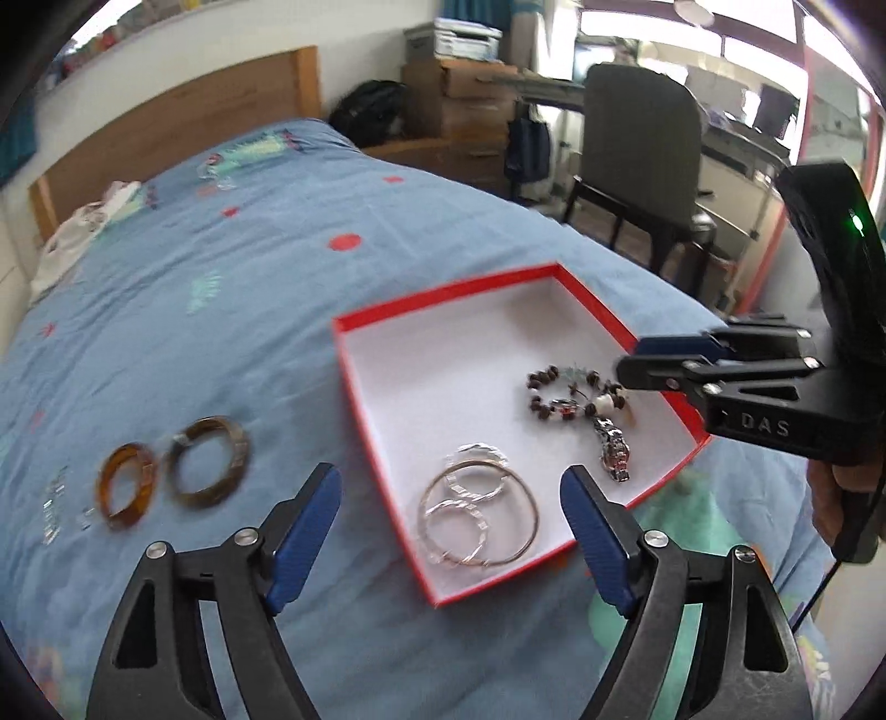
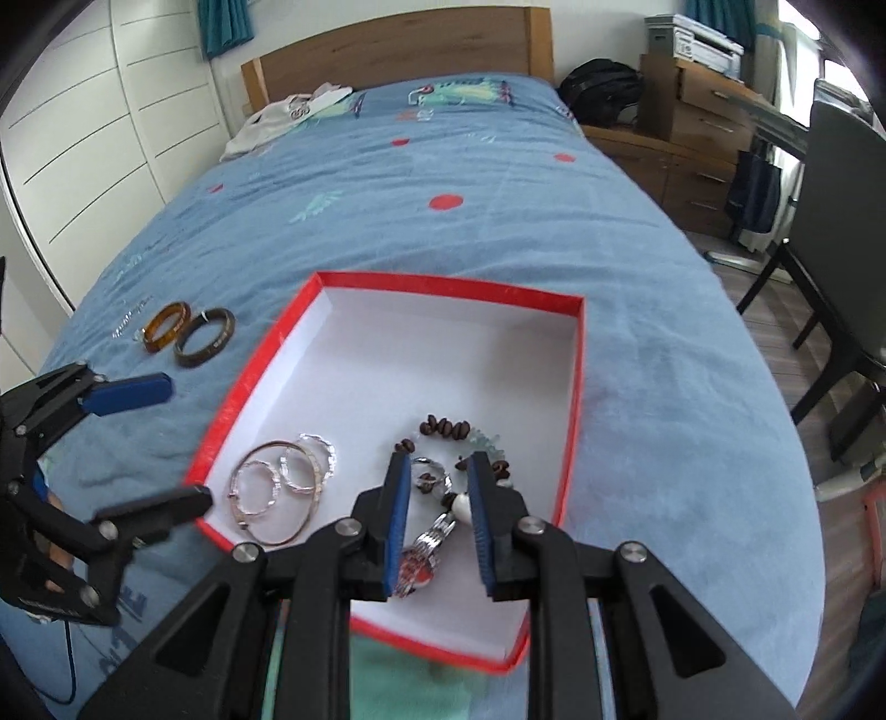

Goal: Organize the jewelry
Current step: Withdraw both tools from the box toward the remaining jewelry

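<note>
A red box (image 1: 387,332) (image 2: 443,282) with a white inside lies on the blue bedspread. In it are thin silver bangles (image 1: 476,515) (image 2: 282,487), a bead bracelet (image 1: 570,393) (image 2: 448,429) and a metal watch (image 1: 612,448) (image 2: 426,554). On the bedspread to the box's left lie an amber bangle (image 1: 127,487) (image 2: 166,327), a dark brown bangle (image 1: 207,462) (image 2: 205,338) and a small silver chain (image 1: 55,504) (image 2: 127,324). My left gripper (image 1: 451,482) (image 2: 188,442) is open and empty above the box's near left corner. My right gripper (image 1: 628,359) (image 2: 440,462) hovers shut and empty over the beads and watch.
White cloth (image 1: 83,221) lies by the wooden headboard (image 2: 398,44). A dark chair (image 1: 637,138) (image 2: 841,194) and a desk stand right of the bed, with a black backpack (image 1: 371,111) and drawers beyond. White wardrobe doors (image 2: 83,138) line the left.
</note>
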Motion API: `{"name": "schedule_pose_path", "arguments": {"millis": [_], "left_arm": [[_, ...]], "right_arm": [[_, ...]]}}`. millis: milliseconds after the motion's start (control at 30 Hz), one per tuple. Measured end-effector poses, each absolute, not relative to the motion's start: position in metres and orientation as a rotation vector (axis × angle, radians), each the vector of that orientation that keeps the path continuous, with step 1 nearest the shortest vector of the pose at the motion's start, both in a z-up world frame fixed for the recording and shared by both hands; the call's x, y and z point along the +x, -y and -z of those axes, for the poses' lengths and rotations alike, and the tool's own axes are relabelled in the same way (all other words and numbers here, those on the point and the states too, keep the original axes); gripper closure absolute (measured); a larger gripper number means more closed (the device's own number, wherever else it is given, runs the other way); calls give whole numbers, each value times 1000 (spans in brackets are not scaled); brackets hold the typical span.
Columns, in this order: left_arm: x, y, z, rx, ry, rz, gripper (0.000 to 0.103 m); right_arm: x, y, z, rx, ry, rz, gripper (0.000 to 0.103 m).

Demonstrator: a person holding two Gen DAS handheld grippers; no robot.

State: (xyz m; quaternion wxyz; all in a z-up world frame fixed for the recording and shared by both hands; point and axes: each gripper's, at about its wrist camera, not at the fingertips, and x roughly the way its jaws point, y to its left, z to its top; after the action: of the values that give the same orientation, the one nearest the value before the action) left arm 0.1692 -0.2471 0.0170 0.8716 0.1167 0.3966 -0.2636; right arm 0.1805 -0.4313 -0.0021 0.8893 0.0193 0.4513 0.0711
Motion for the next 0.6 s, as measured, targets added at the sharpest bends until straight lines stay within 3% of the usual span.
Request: {"name": "schedule_pose_path", "arguments": {"millis": [600], "left_arm": [[84,109,-51,177,-769,319,16]], "right_arm": [[96,335,-43,62,-876,-191,77]]}}
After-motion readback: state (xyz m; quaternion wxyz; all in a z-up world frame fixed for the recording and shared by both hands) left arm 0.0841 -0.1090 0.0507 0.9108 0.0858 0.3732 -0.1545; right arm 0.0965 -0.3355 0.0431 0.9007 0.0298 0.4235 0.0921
